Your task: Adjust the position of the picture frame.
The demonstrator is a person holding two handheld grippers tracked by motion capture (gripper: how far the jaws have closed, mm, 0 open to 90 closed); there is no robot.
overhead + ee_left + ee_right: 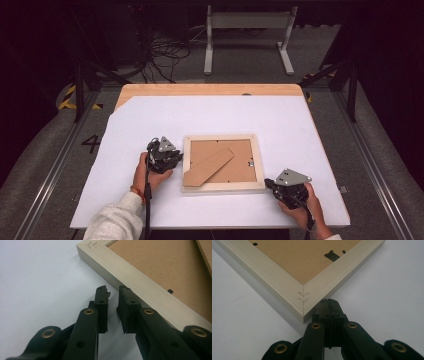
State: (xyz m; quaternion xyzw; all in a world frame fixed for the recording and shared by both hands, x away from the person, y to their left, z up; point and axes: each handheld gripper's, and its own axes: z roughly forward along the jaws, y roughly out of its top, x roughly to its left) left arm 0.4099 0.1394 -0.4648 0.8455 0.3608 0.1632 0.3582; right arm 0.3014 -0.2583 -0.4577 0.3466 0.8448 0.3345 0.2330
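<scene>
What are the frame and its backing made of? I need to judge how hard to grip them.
The frame looks like pale, unvarnished wood: matte, with metal V-nails across the mitred corner. The backing looks like brown fibreboard or hardboard, flat and dull, though stiff card cannot be ruled out.

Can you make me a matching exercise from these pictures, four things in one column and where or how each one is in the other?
1. picture frame
2. cardboard stand
3. left gripper
4. right gripper

A. jaws closed together at a frame corner
B. lying slantwise across the frame's brown back
C. jaws slightly apart beside the frame's edge
D. face down on the white sheet

Pairs: 1-D, 2-B, 3-C, 4-A
</scene>
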